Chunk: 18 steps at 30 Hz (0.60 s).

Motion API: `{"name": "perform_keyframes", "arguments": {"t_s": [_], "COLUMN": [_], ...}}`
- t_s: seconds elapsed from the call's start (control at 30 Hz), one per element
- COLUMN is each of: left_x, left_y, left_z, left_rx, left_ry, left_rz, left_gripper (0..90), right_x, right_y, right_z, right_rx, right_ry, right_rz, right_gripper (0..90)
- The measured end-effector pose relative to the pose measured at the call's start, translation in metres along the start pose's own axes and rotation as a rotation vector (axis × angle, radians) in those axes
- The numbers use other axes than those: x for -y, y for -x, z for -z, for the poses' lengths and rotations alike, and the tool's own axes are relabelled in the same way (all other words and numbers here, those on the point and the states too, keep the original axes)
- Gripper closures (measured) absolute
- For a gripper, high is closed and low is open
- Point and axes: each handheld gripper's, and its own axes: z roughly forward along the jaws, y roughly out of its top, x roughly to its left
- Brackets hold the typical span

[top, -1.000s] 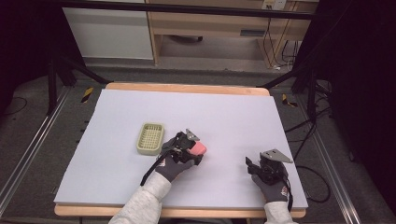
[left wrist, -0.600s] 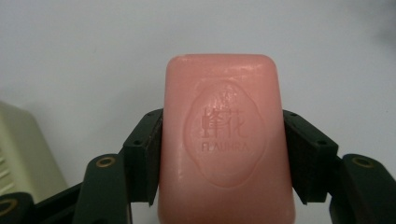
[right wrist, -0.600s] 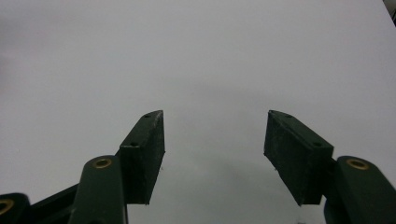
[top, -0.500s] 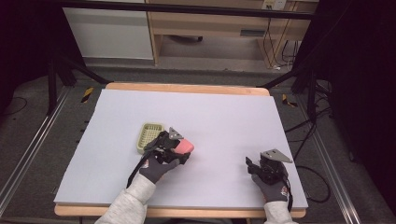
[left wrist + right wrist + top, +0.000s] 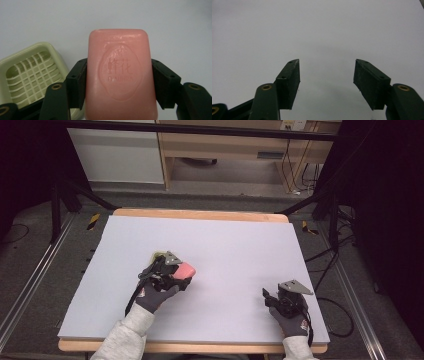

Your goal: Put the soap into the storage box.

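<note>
Soap [image 5: 121,77]: I see it clamped by my left gripper [image 5: 119,82], just beside the soap dish [image 5: 32,75].
Right gripper [image 5: 327,82]: jaws apart, holding nothing, well apart from the dish.

Grey gloves [image 5: 155,296] with red tags, pale grey sleeves [image 5: 125,340] — black jaws, brass screws [image 5: 266,87].

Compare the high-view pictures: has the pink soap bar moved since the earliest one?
Yes. The pink rectangular soap bar, clamped in the left claw, has travelled left, towards the pale green plastic soap dish, while the grey table mat stayed fixed.
</note>
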Motion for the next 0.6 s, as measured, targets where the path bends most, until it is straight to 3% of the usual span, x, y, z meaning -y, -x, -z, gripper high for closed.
{"name": "perform_keyframes", "arguments": {"t_s": [0.3,0.6], "left_x": [-0.003,-0.004], "left_y": [-0.007,-0.024], "left_z": [0.004,0.014], "left_rx": [-0.014,-0.034], "left_ry": [0.013,0.054], "left_rz": [0.012,0.068], "left_gripper": [37.0,37.0], "right_x": [0.0,0.0], "right_y": [0.0,0.0], "right_z": [0.0,-0.001], "right_rx": [-0.005,-0.002], "right_ry": [-0.004,-0.005], "right_rz": [0.002,0.005], "right_gripper": [38.0,38.0]}}
